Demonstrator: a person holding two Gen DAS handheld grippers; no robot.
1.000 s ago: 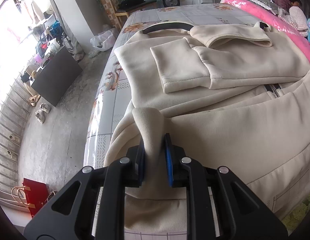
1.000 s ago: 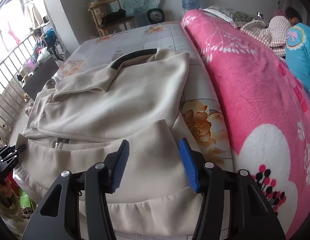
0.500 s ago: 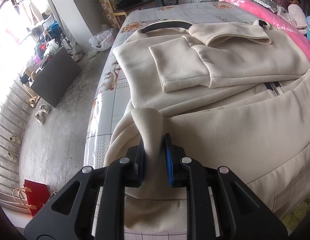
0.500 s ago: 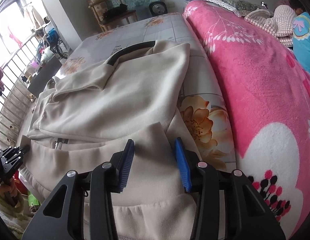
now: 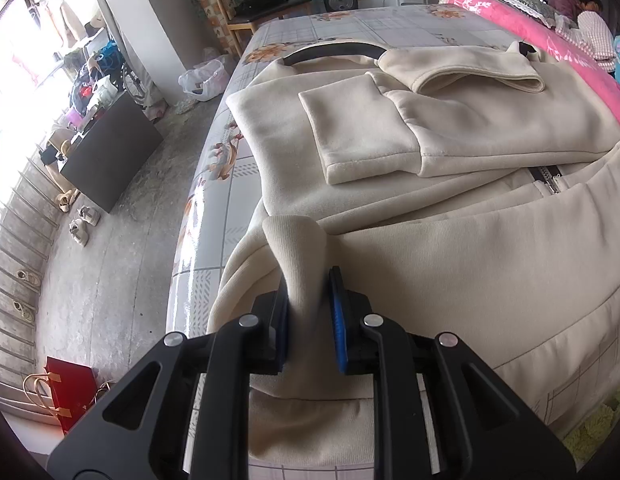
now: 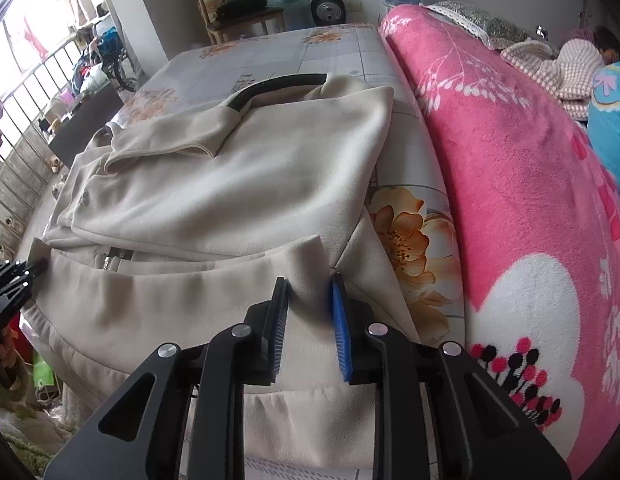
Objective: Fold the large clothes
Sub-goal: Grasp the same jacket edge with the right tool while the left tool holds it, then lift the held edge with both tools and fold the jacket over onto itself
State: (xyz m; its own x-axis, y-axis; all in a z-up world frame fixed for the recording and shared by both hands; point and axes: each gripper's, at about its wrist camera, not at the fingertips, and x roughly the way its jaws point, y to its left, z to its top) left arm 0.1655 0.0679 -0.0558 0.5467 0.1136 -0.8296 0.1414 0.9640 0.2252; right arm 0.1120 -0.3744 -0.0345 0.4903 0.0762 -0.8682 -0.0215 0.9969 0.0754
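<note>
Spread across the floral bed sheet, the cream zip jacket lies sleeves folded in, hem nearest; the hem's underside is hidden; left gripper stays clamped on a bunched hem corner; right gripper has just been closing, now pinching the opposite corner beside the pink blanket.

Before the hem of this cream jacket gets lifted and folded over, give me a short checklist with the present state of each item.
1. Left tongs shut on the cream jacket hem corner: ok.
2. Right tongs have just been closing, hem fabric pinched between them: ok.
3. Both sleeves folded onto the jacket's chest: ok.
4. Landing area on the chest free of other items: ok.
5. Pink blanket apart from the jacket's right edge: ok.
6. Hem layers gripped evenly underneath: cannot tell.
</note>
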